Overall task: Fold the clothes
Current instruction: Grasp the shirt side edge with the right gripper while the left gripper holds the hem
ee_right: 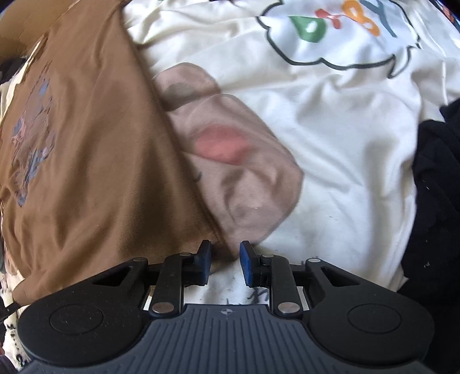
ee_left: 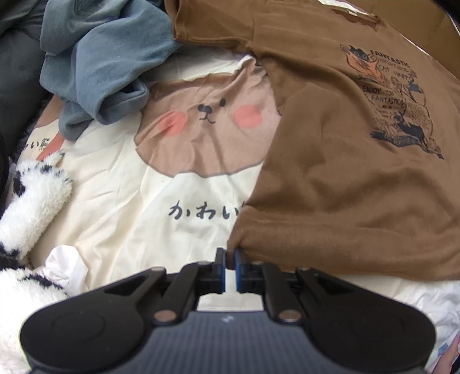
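Observation:
A brown T-shirt [ee_left: 345, 161] with a cat print lies spread over a cream bedsheet [ee_left: 120, 207] printed with a bear face. My left gripper [ee_left: 229, 254] is shut on the shirt's lower corner, where the fabric bunches between the blue pads. In the right wrist view the same brown T-shirt [ee_right: 86, 161] fills the left side. My right gripper [ee_right: 225, 253] stands open at its near edge. The hem runs down into the gap between the fingers, but they are not closed on it.
A crumpled blue-grey garment [ee_left: 100, 63] lies at the back left, with a fluffy black-and-white one [ee_left: 31, 201] at the near left. White fabric [ee_left: 66, 267] sits near the left gripper. A black garment [ee_right: 437, 201] lies at the right edge. Cardboard [ee_left: 425, 26] shows behind the shirt.

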`<act>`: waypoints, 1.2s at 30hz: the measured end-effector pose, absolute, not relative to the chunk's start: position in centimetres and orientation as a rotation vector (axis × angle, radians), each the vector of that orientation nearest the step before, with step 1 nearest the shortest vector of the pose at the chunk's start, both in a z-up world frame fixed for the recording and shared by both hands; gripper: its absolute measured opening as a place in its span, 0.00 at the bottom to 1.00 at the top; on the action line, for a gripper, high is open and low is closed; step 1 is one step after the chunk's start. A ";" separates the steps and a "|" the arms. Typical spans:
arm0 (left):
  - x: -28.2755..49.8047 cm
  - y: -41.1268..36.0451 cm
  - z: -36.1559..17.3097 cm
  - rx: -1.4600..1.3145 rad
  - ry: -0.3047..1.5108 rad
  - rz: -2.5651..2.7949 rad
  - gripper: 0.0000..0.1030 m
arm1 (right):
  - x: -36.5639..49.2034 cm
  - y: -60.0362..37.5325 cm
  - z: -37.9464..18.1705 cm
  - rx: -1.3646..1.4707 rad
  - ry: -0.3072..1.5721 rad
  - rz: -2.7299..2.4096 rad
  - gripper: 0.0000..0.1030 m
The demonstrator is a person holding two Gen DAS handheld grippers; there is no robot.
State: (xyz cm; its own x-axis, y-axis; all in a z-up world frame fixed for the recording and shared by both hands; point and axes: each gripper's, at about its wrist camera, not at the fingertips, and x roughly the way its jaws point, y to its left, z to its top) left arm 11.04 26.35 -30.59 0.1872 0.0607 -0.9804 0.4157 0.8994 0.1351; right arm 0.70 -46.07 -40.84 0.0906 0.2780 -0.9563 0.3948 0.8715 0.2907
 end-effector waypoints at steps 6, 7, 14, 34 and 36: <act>11.0 26.6 -30.8 0.417 1.376 -0.260 0.06 | 1.5 -45.8 -41.1 0.527 1.511 -0.075 0.27; 11.0 26.6 -30.9 0.418 1.377 -0.259 0.06 | 1.5 -45.7 -41.2 0.521 1.512 -0.074 0.27; 10.7 26.4 -31.1 0.419 1.374 -0.256 0.06 | 2.2 -44.4 -41.0 0.453 1.535 -0.031 0.09; 8.0 27.9 -26.6 0.209 1.454 -0.366 0.06 | 1.4 -46.4 -31.5 0.272 1.551 -0.007 0.04; 7.8 28.1 -26.2 0.187 1.469 -0.371 0.06 | 1.1 -46.8 -30.7 0.250 1.551 0.003 0.04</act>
